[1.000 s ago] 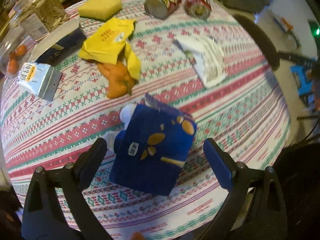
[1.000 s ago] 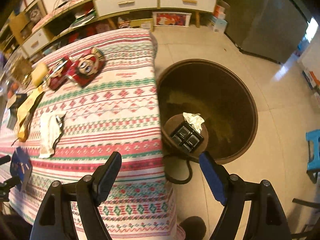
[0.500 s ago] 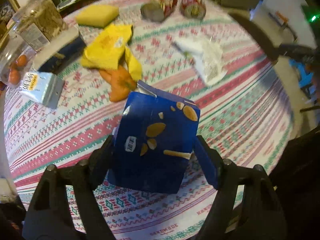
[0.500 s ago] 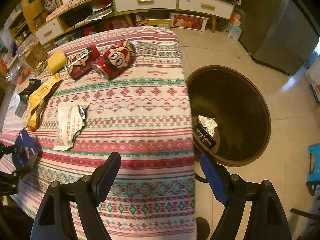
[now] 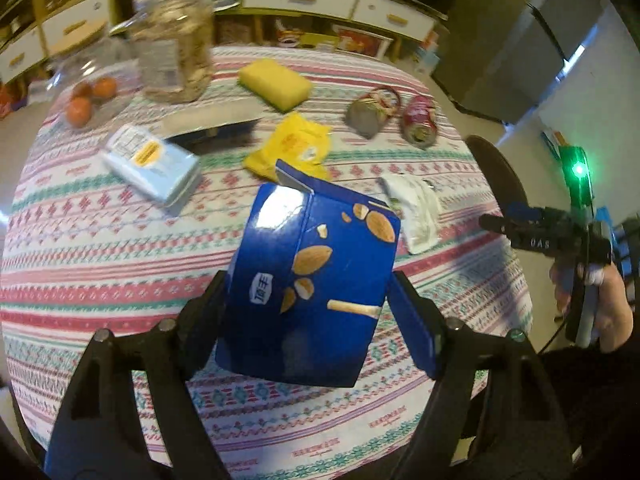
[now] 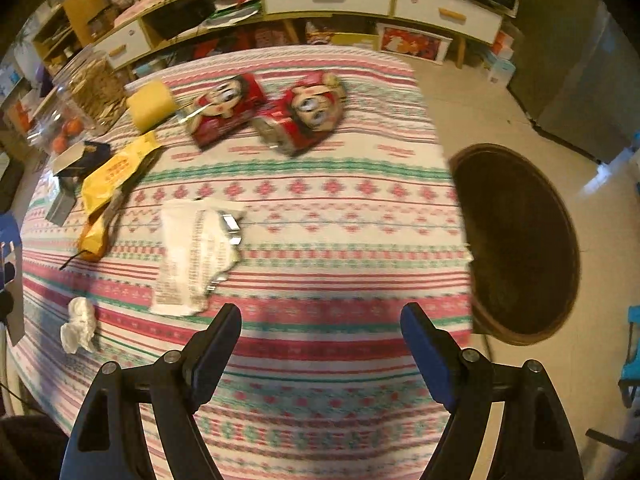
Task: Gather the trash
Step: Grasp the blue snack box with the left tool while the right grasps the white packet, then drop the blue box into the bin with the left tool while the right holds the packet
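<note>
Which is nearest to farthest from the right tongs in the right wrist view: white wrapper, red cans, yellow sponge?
From the right tongs:
1. white wrapper, just ahead, slightly left.
2. red cans, farther up the table, near centre.
3. yellow sponge, far left, about as deep as the cans but farther sideways.

Blue carton (image 5: 308,292): almond print, top flap open, tilted, raised above the worktop (image 5: 100,248). White torn wrapper (image 6: 196,256): flat, printed side up, near the worktop's front edge. Crumpled white tissue (image 6: 79,325): left of the wrapper. Yellow snack bag (image 6: 110,178): creased, lying flat. Two red cans (image 6: 226,108) (image 6: 306,114): on their sides, side by side, toward the far edge.
</note>
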Demonstrator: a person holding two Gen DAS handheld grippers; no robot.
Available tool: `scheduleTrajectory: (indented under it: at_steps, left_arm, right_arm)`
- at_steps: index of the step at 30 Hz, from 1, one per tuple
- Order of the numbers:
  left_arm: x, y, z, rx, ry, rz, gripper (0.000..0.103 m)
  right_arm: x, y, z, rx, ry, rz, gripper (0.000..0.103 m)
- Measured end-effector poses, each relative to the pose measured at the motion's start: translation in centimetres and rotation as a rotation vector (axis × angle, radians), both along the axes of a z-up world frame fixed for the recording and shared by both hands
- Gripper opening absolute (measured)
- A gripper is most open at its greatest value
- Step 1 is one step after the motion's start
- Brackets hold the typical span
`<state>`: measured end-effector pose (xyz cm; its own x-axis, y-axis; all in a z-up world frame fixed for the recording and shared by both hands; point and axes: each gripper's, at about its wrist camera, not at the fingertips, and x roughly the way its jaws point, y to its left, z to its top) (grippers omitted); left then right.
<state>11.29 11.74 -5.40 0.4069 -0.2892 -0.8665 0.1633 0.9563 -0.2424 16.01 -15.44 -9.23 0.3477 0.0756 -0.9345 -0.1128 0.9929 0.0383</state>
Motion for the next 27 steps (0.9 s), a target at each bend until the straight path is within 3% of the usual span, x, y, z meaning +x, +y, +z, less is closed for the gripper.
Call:
scheduleTrajectory:
  at_steps: [9, 21, 27]
  left_arm:
    - [-0.1, 2.5, -0.9, 0.019, 0.028, 0.094, 0.079]
    - [0.3, 1.9, -0.9, 0.026, 0.024, 0.088, 0.079]
    - [0.6, 1.4, -0.8, 0.024, 0.020, 0.094, 0.079]
  right_arm:
    - [1.5, 6.3, -2.3, -0.014, 0.028, 0.097, 0.083]
    - [4.1, 8.8, -4.7, -0.024, 0.004, 0.051, 0.082]
    - [4.6, 9.4, -4.3, -0.021, -0.016, 0.074, 0.058]
